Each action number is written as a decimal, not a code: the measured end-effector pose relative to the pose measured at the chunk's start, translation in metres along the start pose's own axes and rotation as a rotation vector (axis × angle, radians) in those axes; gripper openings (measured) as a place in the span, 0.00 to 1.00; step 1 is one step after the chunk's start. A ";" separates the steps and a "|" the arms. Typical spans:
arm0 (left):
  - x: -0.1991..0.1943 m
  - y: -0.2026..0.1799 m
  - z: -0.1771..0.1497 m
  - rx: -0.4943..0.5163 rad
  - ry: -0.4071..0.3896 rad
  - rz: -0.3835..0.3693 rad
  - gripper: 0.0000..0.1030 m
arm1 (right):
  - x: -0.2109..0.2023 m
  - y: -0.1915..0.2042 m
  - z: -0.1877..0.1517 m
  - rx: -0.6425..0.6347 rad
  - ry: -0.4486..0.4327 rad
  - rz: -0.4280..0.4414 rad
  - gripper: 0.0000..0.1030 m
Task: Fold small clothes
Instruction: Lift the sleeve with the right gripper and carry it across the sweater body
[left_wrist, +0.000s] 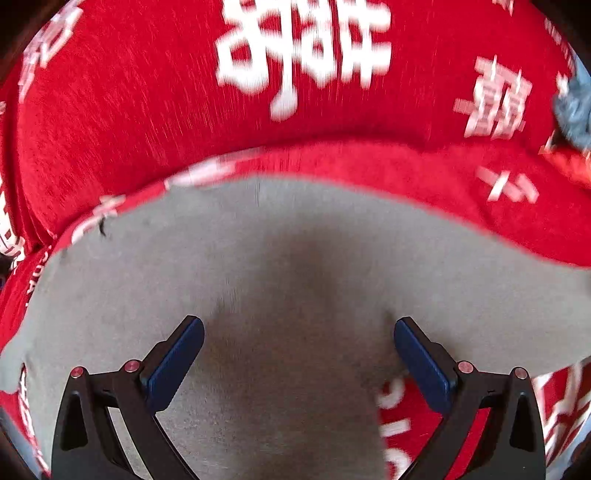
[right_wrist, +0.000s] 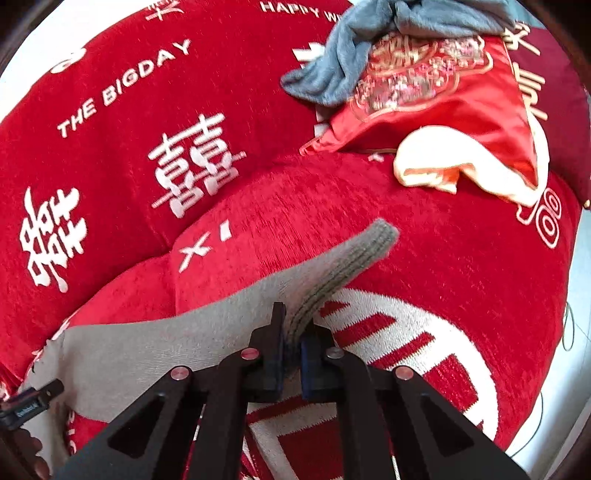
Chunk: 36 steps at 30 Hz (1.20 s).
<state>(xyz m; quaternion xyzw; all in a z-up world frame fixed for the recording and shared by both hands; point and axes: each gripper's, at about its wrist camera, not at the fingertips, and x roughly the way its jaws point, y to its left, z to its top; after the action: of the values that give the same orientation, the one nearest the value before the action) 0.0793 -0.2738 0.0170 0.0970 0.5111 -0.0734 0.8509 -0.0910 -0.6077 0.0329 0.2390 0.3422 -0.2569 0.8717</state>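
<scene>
The left gripper (left_wrist: 298, 363) hangs over a grey garment (left_wrist: 280, 266), its blue-padded fingers (left_wrist: 175, 363) spread wide apart with nothing between them. The garment lies on a red cover (left_wrist: 122, 110) printed with blurred white characters. A blue-grey cloth (left_wrist: 574, 110) shows at the right edge.

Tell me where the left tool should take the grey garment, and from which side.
Grip the grey garment at its flat edge nearest the left tool, coming down from above. That end lies spread on the red cover, while the right tool already pinches the ribbed cuff end.
</scene>
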 end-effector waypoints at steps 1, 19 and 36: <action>0.002 0.001 -0.002 0.003 0.002 -0.006 1.00 | -0.001 0.001 0.000 0.001 -0.002 0.003 0.06; -0.038 0.076 -0.024 -0.097 -0.072 -0.068 1.00 | -0.063 0.071 0.019 -0.070 -0.093 0.134 0.06; -0.050 0.171 -0.060 -0.204 -0.089 -0.085 1.00 | -0.114 0.226 -0.004 -0.242 -0.091 0.318 0.06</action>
<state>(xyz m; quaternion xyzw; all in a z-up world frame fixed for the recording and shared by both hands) 0.0432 -0.0928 0.0493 -0.0153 0.4811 -0.0614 0.8744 -0.0273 -0.4028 0.1667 0.1718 0.2889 -0.0837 0.9381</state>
